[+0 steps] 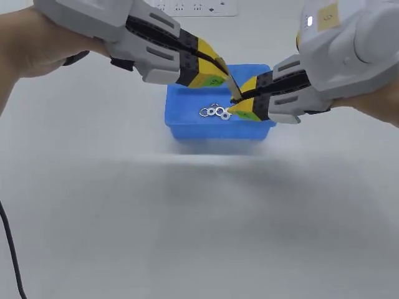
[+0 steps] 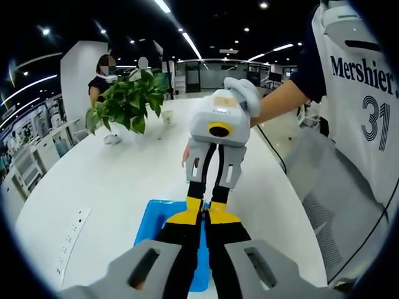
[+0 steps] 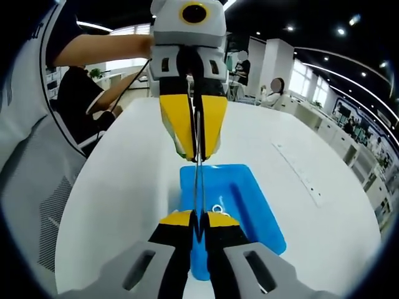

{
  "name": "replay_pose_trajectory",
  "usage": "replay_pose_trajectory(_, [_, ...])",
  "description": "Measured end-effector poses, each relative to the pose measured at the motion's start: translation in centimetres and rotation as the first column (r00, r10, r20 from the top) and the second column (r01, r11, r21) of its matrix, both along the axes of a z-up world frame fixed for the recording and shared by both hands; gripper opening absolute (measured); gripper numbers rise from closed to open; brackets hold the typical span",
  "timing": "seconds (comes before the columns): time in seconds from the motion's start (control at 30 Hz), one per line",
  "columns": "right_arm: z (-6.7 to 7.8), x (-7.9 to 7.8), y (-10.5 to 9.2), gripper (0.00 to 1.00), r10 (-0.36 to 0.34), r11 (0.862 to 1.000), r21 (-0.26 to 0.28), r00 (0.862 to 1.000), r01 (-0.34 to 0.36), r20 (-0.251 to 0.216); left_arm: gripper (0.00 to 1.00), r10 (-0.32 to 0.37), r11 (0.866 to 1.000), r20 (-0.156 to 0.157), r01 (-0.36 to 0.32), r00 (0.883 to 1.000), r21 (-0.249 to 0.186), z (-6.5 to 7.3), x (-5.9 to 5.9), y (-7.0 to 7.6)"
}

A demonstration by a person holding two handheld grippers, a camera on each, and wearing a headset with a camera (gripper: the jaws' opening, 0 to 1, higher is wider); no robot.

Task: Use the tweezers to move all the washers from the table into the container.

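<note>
Both claws meet over the blue container (image 1: 181,121), which sits toward 12 o'clock on the white table (image 1: 187,218). Your left claw (image 1: 222,72) enters from 10 o'clock and your right claw (image 1: 240,99) from 2 o'clock. Each is pressed together on the tweezers (image 1: 231,85). In the right gripper view the tweezers run as a thin metal line from the right claw's yellow tips at 6 o'clock up to the left claw's at 12 o'clock. A cluster of washers (image 1: 215,112) lies inside the container, near its 6 o'clock wall and just beside the right claw. The step in hand appears to be delivery over the container. Whether the tweezer tips carry a washer is too small to tell. The next move likely calls for easing the squeeze so any washer drops among the others. You would then lift the tweezers above the container wall and check the table for any remaining washers.
</note>
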State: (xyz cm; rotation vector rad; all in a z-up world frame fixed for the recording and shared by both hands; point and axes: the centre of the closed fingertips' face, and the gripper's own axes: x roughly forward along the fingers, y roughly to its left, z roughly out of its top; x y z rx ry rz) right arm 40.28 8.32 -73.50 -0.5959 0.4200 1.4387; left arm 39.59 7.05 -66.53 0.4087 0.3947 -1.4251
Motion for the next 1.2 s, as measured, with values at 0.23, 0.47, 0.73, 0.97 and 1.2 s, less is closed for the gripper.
replay_pose_trajectory(0.23, [0.4,-1.2,-0.2,0.07,0.040,0.998,-0.057,0.999,-0.038,0.021,0.06,-0.026,1.000,-0.006,0.026,1.000,0.006,0.7,-1.5,-0.2])
replay_pose_trajectory(0.47, [0.5,-2.5,-0.2,0.07,0.075,0.992,-0.103,0.997,-0.072,0.031,0.06,-0.040,0.999,0.004,0.040,0.999,0.021,0.9,-2.9,-0.1])
replay_pose_trajectory(0.73, [-0.1,-4.3,-0.2,0.07,0.102,0.985,-0.138,0.995,-0.099,0.013,0.06,-0.035,0.998,0.018,0.035,0.999,0.045,-0.4,-4.6,1.0])
replay_pose_trajectory(0.97, [-2.1,-5.3,-0.2,0.07,0.113,0.974,-0.198,0.993,-0.114,-0.017,0.06,0.000,0.997,0.004,0.000,1.000,0.077,-3.1,-5.1,1.8])
replay_pose_trajectory(1.2, [-4.8,-5.9,-0.5,0.07,0.136,0.950,-0.279,0.990,-0.142,-0.041,0.06,0.048,0.995,-0.058,-0.043,0.997,0.088,-6.9,-5.1,2.3])
